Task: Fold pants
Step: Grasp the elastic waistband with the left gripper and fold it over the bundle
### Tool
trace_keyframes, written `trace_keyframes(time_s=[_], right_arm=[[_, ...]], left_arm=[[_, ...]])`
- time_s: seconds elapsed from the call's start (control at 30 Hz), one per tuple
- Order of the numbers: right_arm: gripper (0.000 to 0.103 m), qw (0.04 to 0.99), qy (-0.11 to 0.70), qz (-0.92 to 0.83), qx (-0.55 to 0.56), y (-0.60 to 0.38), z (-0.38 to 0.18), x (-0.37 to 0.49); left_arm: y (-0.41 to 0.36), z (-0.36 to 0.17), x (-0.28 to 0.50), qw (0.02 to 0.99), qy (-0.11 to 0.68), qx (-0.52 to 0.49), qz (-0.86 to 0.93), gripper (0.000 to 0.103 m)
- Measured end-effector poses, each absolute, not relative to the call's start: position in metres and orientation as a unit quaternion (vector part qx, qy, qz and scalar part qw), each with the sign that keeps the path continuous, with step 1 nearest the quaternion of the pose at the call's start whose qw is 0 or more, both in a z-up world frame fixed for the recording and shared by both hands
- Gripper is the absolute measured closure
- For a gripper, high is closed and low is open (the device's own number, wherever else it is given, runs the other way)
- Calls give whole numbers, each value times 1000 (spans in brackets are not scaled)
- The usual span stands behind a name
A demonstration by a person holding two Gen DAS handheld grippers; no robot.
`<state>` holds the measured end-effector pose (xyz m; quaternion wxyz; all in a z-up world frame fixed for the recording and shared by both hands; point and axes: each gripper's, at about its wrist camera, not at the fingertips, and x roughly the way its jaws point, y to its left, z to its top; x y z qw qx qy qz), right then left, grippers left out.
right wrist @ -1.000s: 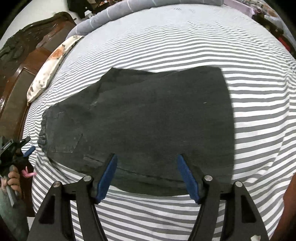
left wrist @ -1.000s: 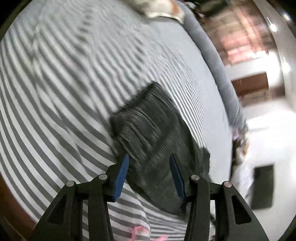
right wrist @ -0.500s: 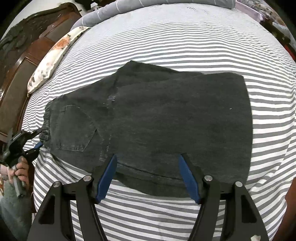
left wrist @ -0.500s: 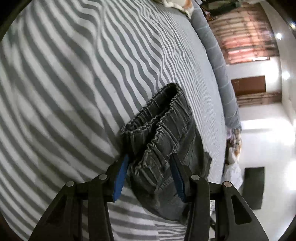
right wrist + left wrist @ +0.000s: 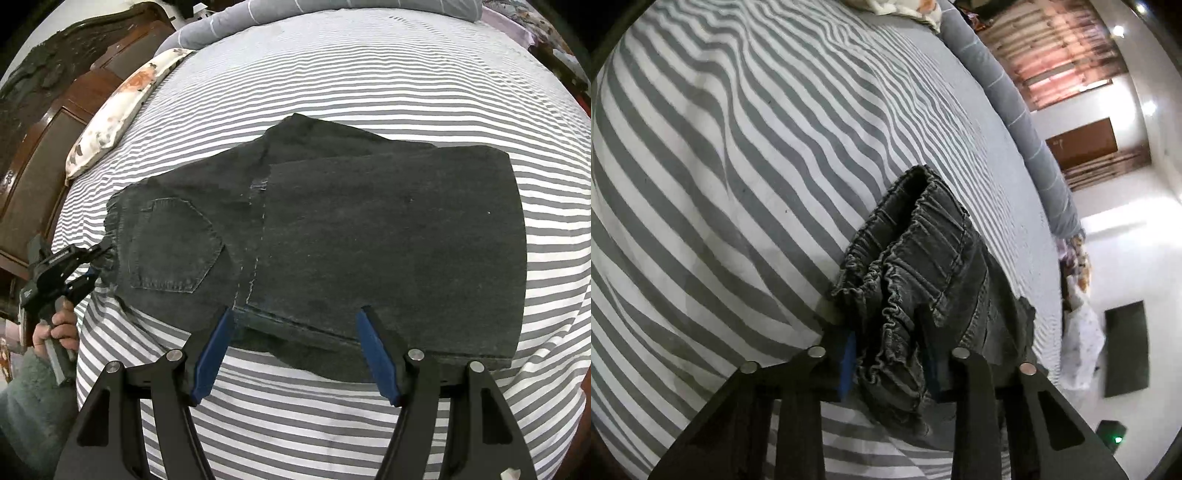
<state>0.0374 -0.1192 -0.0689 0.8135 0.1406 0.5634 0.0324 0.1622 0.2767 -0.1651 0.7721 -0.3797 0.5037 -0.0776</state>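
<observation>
Dark grey pants (image 5: pixel 332 236) lie folded on the grey-and-white striped bed (image 5: pixel 369 74), waistband to the left. In the left wrist view the elastic waistband (image 5: pixel 916 277) sits bunched between the fingers of my left gripper (image 5: pixel 890 362), which is shut on it. The left gripper also shows in the right wrist view (image 5: pixel 77 266) at the waistband's near corner. My right gripper (image 5: pixel 295 350) is open, its blue fingertips (image 5: pixel 218 343) hovering over the pants' near edge, holding nothing.
A floral pillow (image 5: pixel 118 107) lies at the bed's left by a dark wooden headboard (image 5: pixel 55 92). A grey bolster (image 5: pixel 314 14) runs along the far edge. A tiled floor (image 5: pixel 1126 240) lies beyond the bed.
My left gripper has moved onto the waistband and shut on it. My right gripper has come closer to the pants' near edge, still open.
</observation>
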Motion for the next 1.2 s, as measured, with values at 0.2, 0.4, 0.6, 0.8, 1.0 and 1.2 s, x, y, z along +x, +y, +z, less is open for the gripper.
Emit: trace_keyframes(time_s=[0.2,0.4,0.6,0.8,1.0,1.2], right_arm=[[37,815,554,28,170,-132,-67,31],[37,810,551,24,201,-148,-73,34],[37,807,547,27,222,-159,-80,36],[37,810,530,25,251,-182,-76,30],[37,814,507,4,284,-225,-71,14],[37,807,480,-29,342,-281,-78,-7]], left_arm=[[257,-136,159,804,491,-330,-61,81],[236,-95,148,821,466,-320,-79,82],[190,-42,138,841,438,-290,-133,83],[107,8,130,844,425,-244,-219,83],[6,22,138,831,431,-202,-289,83],[-94,-15,150,793,487,-173,-323,84]])
